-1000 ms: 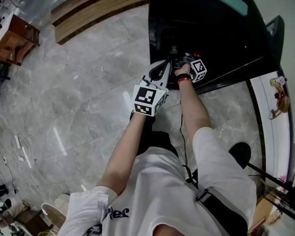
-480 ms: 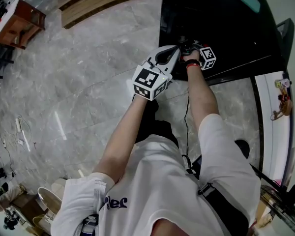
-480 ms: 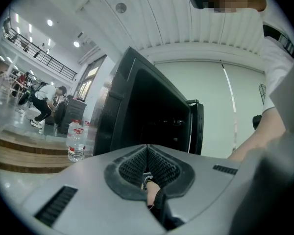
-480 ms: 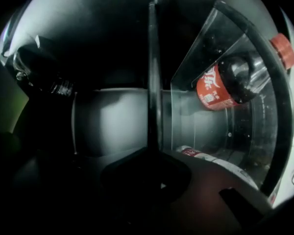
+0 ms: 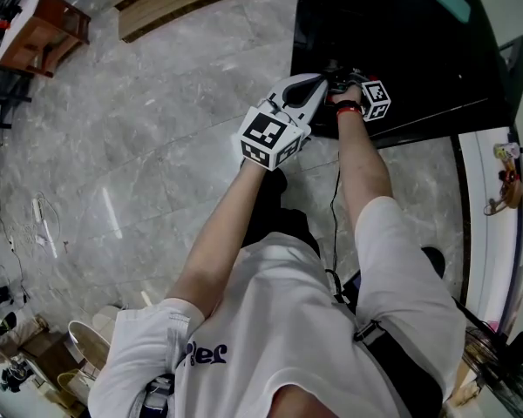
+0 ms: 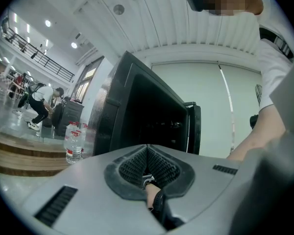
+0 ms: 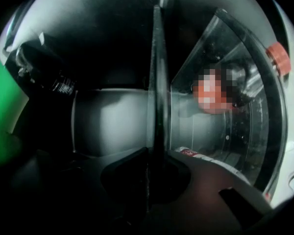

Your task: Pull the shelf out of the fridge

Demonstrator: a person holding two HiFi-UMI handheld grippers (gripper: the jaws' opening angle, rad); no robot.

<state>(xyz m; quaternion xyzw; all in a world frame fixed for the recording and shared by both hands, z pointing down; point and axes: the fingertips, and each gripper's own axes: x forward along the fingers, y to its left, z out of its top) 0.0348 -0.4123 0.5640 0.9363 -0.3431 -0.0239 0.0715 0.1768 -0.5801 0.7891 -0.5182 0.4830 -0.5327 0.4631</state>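
Black fridge (image 5: 401,50) stands open on the marble floor (image 5: 157,146); the right gripper (image 7: 149,153) reaches inside it, and its jaws have just been closing onto the thin front edge of the shelf (image 7: 156,72), which they now pinch; the shelf seems to sit fully inside, so the grip looks made and the whole pull is left; the left gripper (image 6: 148,147) hovers just outside, jaws pressed together on nothing.

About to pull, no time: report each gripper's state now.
Left gripper: closed, holding nothing.
Right gripper: jaws have just been closing, now clamped on the shelf edge.
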